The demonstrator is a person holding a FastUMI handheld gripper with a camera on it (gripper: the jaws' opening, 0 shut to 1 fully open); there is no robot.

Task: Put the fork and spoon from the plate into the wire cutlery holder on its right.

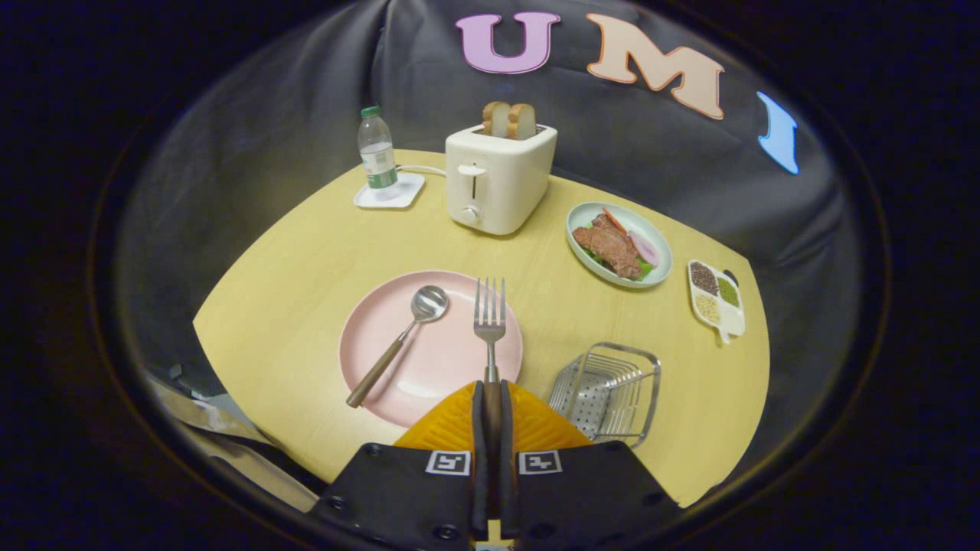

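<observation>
Gripper (491, 398) squeezed tight on fork (489, 321) handle, over pink plate (383, 337); spoon (402, 337) left, wire holder (609, 390) right.

The scene is lit evenly and fairly brightly from above, so that only short, soft shadows are cast beside the toaster (499, 180) and the bottle (377, 157). A pale sheen is seen on the near part of the pink plate (383, 337), and small highlights on the spoon (429, 303). The table (291, 291) edge is bowed by fisheye distortion, the far wall is left dim, and the gripper (491, 398), closed on the fork (489, 321) handle, is slightly soft.
</observation>
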